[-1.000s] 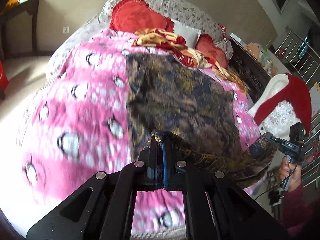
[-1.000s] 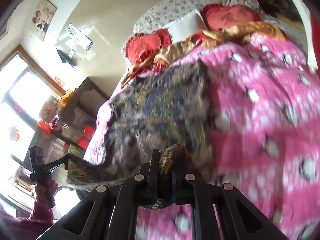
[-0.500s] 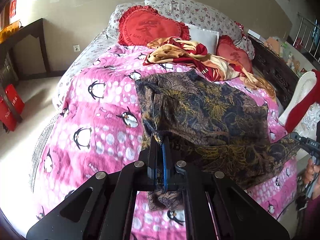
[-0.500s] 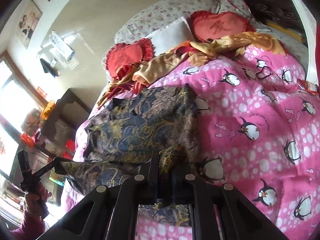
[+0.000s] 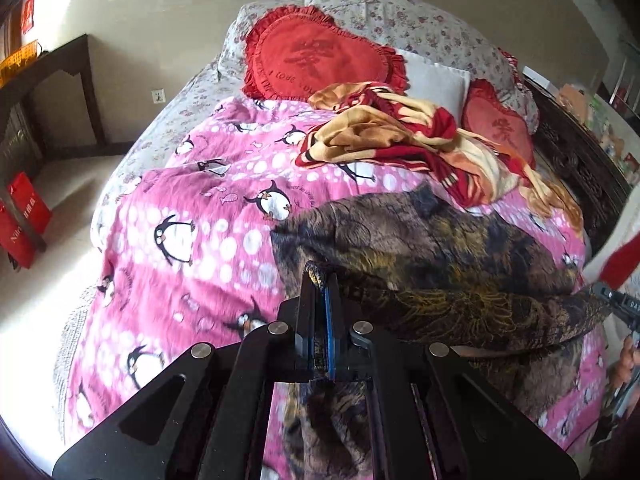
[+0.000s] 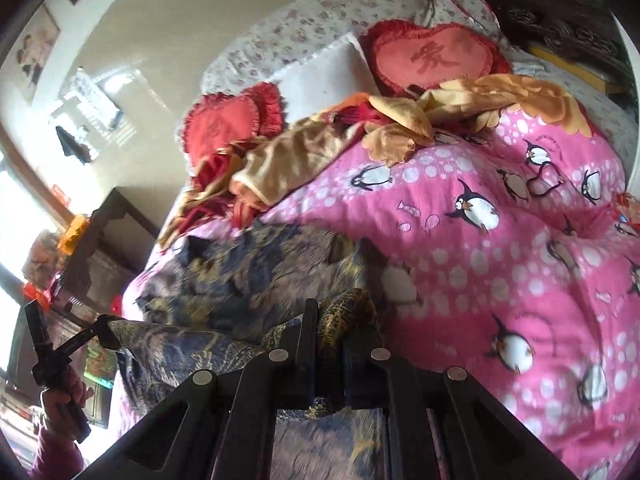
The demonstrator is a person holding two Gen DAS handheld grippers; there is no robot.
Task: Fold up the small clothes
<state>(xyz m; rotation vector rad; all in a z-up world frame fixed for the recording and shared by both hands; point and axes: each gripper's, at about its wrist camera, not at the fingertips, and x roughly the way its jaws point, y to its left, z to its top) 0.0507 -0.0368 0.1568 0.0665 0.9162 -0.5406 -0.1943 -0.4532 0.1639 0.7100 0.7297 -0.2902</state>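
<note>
A dark blue and gold patterned garment (image 5: 440, 248) lies on the pink penguin quilt (image 5: 192, 240). My left gripper (image 5: 322, 280) is shut on one corner of its near edge. My right gripper (image 6: 332, 312) is shut on a bunched bit of the other corner. The held edge hangs stretched between the two, above the flat part of the garment (image 6: 248, 276). The left wrist view shows the right gripper (image 5: 616, 304) at its far right. In the right wrist view the left gripper (image 6: 104, 330) sits at the far left, held by a hand (image 6: 64, 396).
A crumpled red and tan blanket (image 5: 400, 136) lies beyond the garment. Red heart cushions (image 5: 320, 56) and a white pillow (image 5: 436, 80) sit at the bed's head. A dark wooden table (image 5: 56, 64) and red bags (image 5: 24, 220) stand left of the bed; a carved wooden frame (image 5: 576, 160) runs along its right.
Both grippers have carried the held edge forward toward the pillows, over the flat part of the garment. The cushions now look larger and closer. Both stay shut on the cloth.
</note>
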